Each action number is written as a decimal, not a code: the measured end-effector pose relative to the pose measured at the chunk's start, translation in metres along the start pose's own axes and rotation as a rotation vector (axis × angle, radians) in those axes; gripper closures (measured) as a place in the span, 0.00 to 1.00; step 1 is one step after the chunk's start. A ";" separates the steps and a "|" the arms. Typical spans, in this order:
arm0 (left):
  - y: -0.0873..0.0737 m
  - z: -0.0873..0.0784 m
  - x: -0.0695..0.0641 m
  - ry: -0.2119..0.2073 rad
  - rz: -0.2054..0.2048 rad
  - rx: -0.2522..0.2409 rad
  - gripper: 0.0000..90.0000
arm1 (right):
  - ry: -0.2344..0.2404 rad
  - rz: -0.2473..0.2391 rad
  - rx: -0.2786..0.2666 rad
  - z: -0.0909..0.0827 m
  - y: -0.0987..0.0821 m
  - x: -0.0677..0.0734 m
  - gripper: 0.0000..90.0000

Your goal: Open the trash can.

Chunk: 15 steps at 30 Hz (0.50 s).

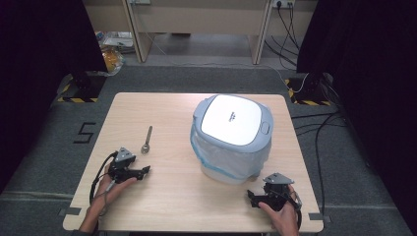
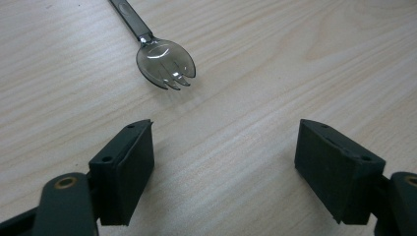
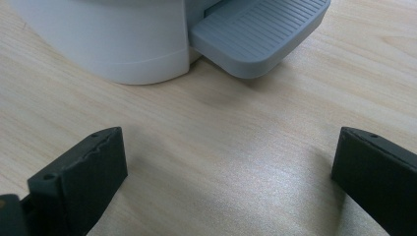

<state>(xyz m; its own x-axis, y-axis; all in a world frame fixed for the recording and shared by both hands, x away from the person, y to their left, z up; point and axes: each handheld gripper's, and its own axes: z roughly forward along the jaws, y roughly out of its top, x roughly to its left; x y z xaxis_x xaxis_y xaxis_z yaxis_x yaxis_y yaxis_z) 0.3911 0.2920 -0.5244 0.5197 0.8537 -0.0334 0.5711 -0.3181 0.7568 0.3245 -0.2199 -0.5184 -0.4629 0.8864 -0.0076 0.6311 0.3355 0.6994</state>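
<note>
A white and grey pedal bin [image 1: 231, 137] with a clear bag liner stands right of the table's middle, lid closed. Its grey foot pedal [image 3: 258, 32] juts from the white base [image 3: 108, 39] just ahead of my right gripper [image 3: 228, 137], which is open with nothing between its jaws. In the high view the right gripper [image 1: 252, 197] rests near the front right corner, pointing left. A dark translucent spork [image 2: 166, 64] lies flat on the wood, prongs toward my left gripper [image 2: 223, 132]. The left gripper [image 1: 145, 171] is open and empty, a short way in front of the spork [image 1: 146, 140].
The light wooden table [image 1: 162, 108] stands on grey carpet. Cables [image 1: 319, 128] trail over the floor to the right. Black stands [image 1: 81, 83] with striped tape sit at both far corners, and a bag of yellow items [image 1: 112, 56] lies at the far left.
</note>
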 end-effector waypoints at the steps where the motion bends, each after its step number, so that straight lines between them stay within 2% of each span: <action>1: 0.000 0.000 0.000 0.000 0.000 0.000 0.25 | 0.000 0.000 0.000 0.000 0.000 0.000 0.00; 15: 0.000 0.000 0.000 0.000 0.000 0.000 0.25 | -0.005 0.004 -0.004 -0.001 0.000 0.000 0.03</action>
<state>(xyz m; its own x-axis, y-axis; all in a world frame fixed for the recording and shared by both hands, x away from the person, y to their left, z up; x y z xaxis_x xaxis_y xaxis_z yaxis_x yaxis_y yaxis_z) 0.3912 0.2920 -0.5244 0.5198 0.8536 -0.0333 0.5710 -0.3182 0.7568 0.3242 -0.2205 -0.5180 -0.4570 0.8894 -0.0087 0.6301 0.3306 0.7026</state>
